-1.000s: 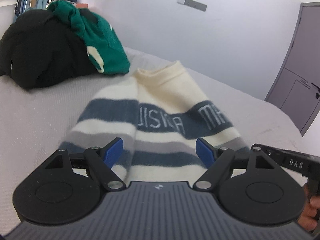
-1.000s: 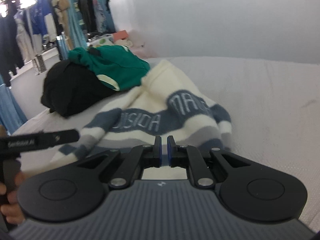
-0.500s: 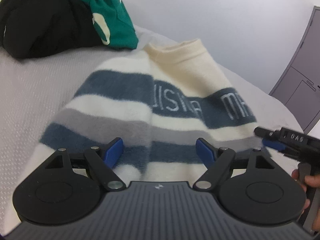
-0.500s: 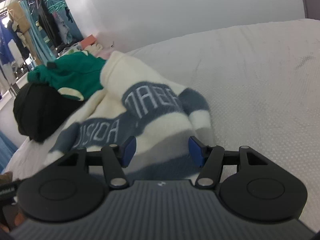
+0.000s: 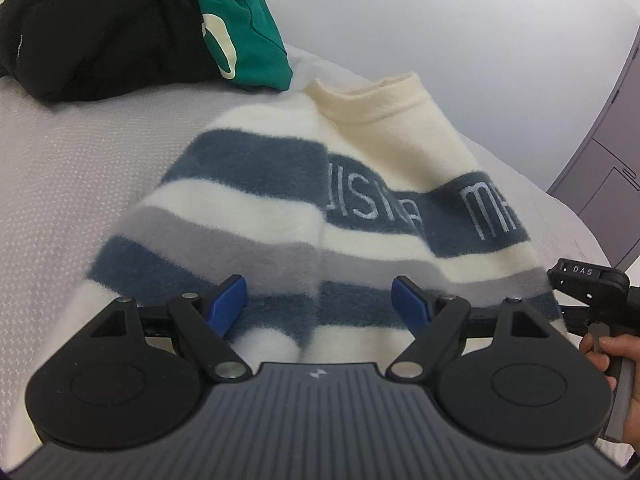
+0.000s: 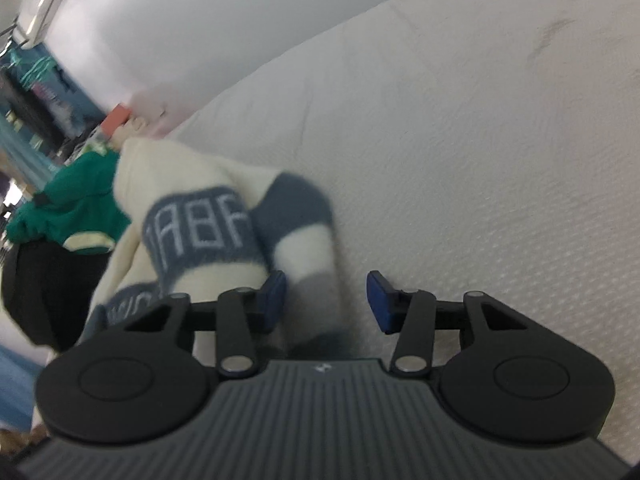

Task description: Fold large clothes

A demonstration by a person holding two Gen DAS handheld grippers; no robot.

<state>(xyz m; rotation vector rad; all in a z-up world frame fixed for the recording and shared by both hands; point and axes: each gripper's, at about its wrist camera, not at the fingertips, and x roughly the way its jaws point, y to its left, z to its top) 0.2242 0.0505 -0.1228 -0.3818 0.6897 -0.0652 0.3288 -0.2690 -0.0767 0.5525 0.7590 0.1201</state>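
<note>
A cream sweater (image 5: 280, 216) with navy and grey stripes and pale lettering lies folded on the white bed. My left gripper (image 5: 319, 304) is open and empty, low over the sweater's near hem. The right gripper shows at the right edge of the left wrist view (image 5: 588, 276), by the sweater's right side. In the right wrist view the sweater (image 6: 208, 236) lies left of centre with its sleeve (image 6: 304, 248) folded alongside. My right gripper (image 6: 326, 300) is open and empty, over the sleeve's end and the bed.
A black garment (image 5: 96, 36) and a green one (image 5: 244, 28) are heaped at the bed's far left; both show in the right wrist view, green (image 6: 68, 212) over black (image 6: 48, 288). White bed surface (image 6: 480, 160) stretches right. A grey door (image 5: 600, 160) stands at right.
My right gripper opened and let go of the sweater, then swung right toward the sleeve end. My left gripper moved closer and lower over the hem, staying open.
</note>
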